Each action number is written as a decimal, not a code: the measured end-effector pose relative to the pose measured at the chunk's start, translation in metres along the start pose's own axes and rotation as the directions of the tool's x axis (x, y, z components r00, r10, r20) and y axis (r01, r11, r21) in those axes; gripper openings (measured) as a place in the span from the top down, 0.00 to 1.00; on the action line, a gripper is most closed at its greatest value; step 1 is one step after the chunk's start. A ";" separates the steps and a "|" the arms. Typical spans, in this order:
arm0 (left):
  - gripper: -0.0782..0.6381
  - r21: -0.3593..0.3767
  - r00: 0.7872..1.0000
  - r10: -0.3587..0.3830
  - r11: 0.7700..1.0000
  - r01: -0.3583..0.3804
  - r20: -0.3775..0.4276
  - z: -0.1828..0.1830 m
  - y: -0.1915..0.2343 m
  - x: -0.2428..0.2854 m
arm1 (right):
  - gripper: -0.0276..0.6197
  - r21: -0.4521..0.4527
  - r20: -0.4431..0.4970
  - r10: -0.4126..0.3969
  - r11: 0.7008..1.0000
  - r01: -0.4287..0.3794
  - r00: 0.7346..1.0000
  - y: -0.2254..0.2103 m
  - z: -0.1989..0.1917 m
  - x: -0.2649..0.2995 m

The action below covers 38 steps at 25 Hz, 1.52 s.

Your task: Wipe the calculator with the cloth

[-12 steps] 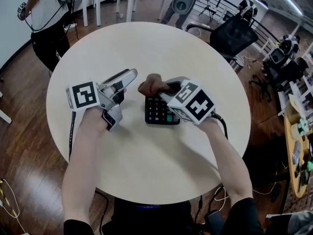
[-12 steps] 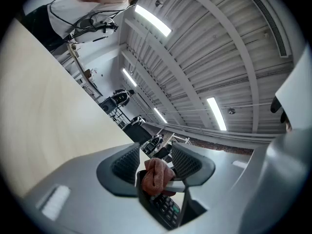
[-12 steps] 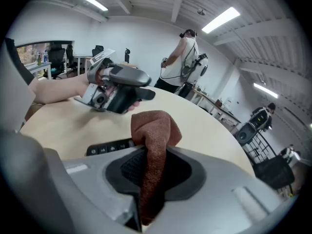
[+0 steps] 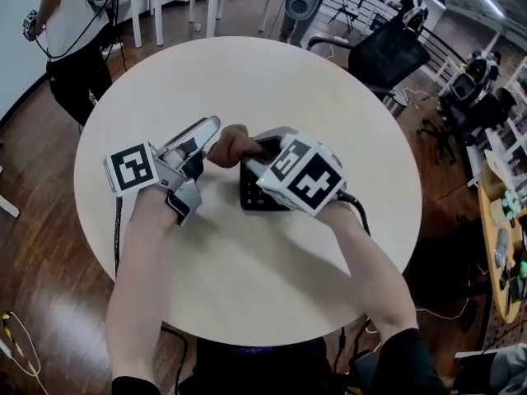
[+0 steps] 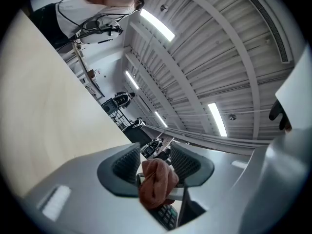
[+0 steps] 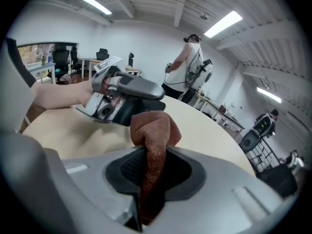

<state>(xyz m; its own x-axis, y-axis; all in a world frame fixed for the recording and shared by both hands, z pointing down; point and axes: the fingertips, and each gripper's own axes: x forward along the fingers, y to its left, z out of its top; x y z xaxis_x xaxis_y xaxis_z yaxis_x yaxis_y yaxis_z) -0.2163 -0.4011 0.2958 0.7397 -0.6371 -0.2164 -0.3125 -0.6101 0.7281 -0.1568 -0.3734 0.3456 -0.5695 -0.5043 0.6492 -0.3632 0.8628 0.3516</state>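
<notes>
Now: my right gripper [image 4: 247,150] is clamped on the cloth [image 4: 230,145], a brown wad bunched past the tips.
Left gripper [image 4: 198,163]: jaws apart and pressing on nothing. The cloth and some keys show through the gap, beyond the pads.
Calculator [image 4: 251,192]: flat on the table [image 4: 272,81], mostly under my right gripper, with only its near-left part showing.
Changed: since the earlier frame the cloth has slid left along the calculator's far end and now sits just beside my left gripper's tip. The green key is now covered.
Left hand: shifted only slightly left.
Meaning: I judge a wiping stroke is under way, near the left end of a pass, with the nearer keys probably still to do.
Beyond: a person [image 4: 74,23] stands far left, and a chair [image 4: 387,56] far right.
</notes>
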 end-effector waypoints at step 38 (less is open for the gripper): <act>0.63 0.050 1.000 -0.004 0.999 0.006 -0.031 -0.003 -0.001 0.005 | 0.86 0.124 -0.228 -0.209 0.963 0.241 0.951 -0.080 -0.117 -0.065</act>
<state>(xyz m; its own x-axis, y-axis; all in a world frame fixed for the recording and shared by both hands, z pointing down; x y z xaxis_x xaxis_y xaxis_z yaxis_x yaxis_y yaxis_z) -0.2100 -0.4023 0.2956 0.7593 -0.6195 -0.1993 -0.3374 -0.6366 0.6934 -0.0047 -0.4060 0.3543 -0.2973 -0.6515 0.6980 -0.5785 0.7045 0.4112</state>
